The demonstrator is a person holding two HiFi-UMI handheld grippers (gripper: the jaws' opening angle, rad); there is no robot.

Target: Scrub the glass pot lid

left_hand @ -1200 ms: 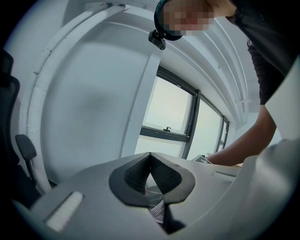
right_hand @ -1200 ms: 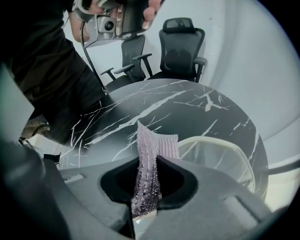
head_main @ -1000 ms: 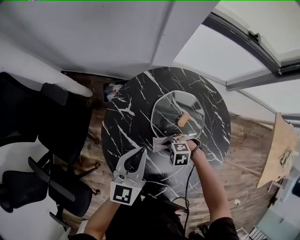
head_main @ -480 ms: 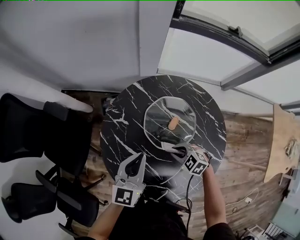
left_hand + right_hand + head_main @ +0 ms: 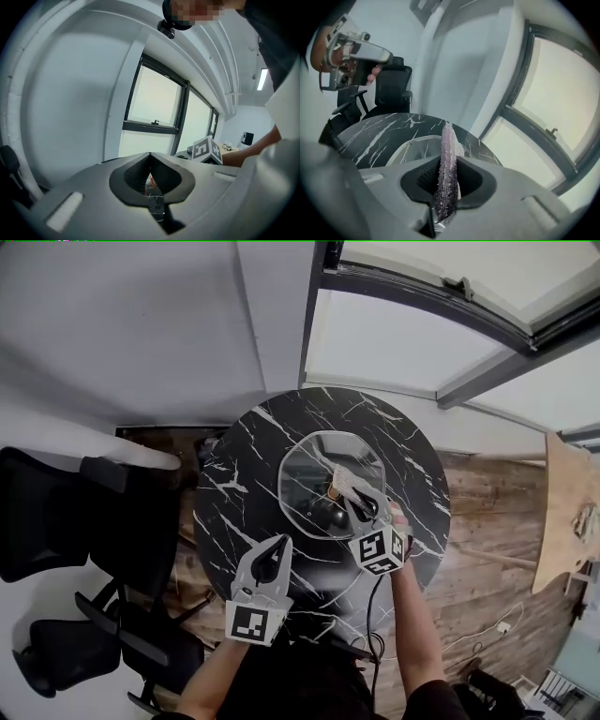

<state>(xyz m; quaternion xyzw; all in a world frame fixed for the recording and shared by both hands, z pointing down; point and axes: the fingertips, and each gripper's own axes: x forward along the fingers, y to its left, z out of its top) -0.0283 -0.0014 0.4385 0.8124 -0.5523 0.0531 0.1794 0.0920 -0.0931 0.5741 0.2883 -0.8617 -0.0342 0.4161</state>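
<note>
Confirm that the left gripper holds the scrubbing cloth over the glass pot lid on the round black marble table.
Not quite. The right gripper is the one shut on the scrubbing cloth, as the right gripper view shows. The left gripper is shut on nothing. The rest holds: the cloth is over the glass pot lid on the round black marble table.

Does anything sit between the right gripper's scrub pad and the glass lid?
Nothing visible does. The right gripper holds the scrub pad directly over the glass lid, and no other thing lies on the lid.
</note>
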